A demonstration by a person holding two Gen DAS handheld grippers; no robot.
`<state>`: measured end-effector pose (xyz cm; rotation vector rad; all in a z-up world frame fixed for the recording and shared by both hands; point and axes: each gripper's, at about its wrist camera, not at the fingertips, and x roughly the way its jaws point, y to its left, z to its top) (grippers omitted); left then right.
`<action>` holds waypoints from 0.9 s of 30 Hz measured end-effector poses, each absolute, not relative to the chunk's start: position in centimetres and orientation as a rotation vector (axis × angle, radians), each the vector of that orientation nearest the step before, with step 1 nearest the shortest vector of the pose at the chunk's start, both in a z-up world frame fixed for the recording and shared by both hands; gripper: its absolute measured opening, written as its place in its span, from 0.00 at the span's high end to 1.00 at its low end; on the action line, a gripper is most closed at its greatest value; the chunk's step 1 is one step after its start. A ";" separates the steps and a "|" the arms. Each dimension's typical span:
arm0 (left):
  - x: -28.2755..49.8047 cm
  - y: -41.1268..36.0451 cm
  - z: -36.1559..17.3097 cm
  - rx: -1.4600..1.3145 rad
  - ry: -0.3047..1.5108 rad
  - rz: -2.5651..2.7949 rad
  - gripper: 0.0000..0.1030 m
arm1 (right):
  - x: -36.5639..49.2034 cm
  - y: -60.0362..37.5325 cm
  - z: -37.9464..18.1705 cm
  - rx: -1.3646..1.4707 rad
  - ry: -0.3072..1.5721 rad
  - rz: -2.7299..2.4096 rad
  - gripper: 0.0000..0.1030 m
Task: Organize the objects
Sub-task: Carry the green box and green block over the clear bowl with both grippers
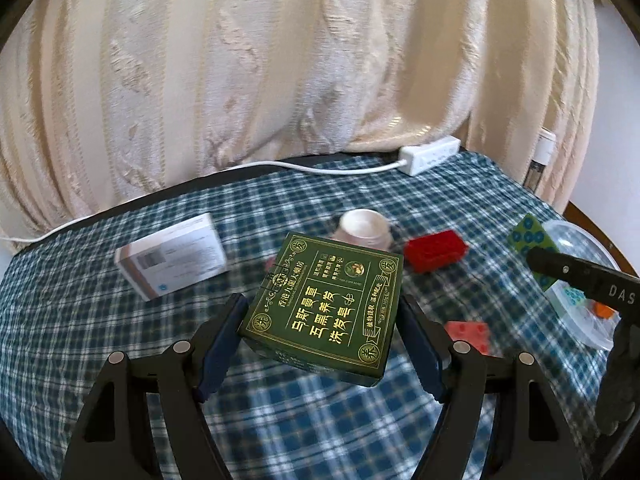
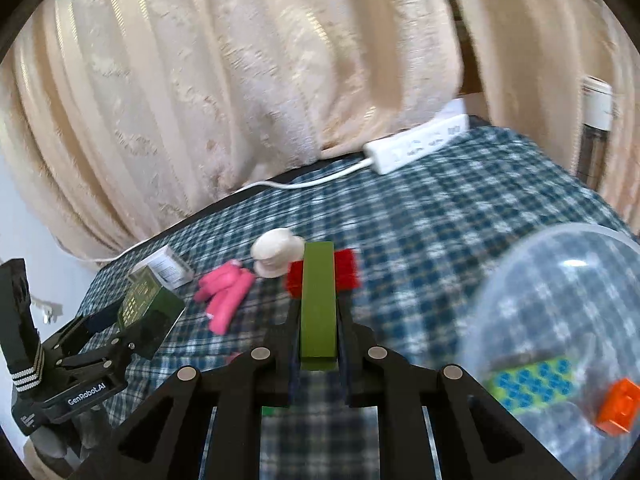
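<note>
Green soap box (image 1: 320,308) clamped in left gripper (image 1: 320,340) mid-frame, one green plate (image 2: 317,304) pinched by right gripper (image 2: 317,336), two bricks in clear bowl (image 2: 560,280) lower right: one green-blue (image 2: 532,384), one orange (image 2: 618,408)

Right gripper (image 2: 317,312) clamped on a flat green building plate (image 2: 317,300) held edge-on above the blue checked tablecloth (image 2: 460,208). Beyond: red toy brick (image 2: 346,268), pink plush toy (image 2: 226,294), clear plastic bowl (image 2: 560,280) at right, left gripper (image 2: 132,322) gripping a dark green printed box (image 2: 154,310).
</note>
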<state>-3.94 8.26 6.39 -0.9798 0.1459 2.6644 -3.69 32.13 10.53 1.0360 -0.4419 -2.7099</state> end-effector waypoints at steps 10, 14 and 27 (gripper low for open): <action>-3.1 13.6 6.3 -0.962 0.212 2.575 0.26 | -1.1 40.3 10.5 1.067 -0.541 -2.842 0.85; -3.0 15.9 6.3 -0.960 0.245 2.539 0.26 | -0.3 43.5 10.2 1.083 -0.585 -2.893 0.85; -2.4 22.5 7.1 -0.940 0.329 2.437 0.26 | 0.9 50.6 8.8 1.130 -0.654 -2.967 0.85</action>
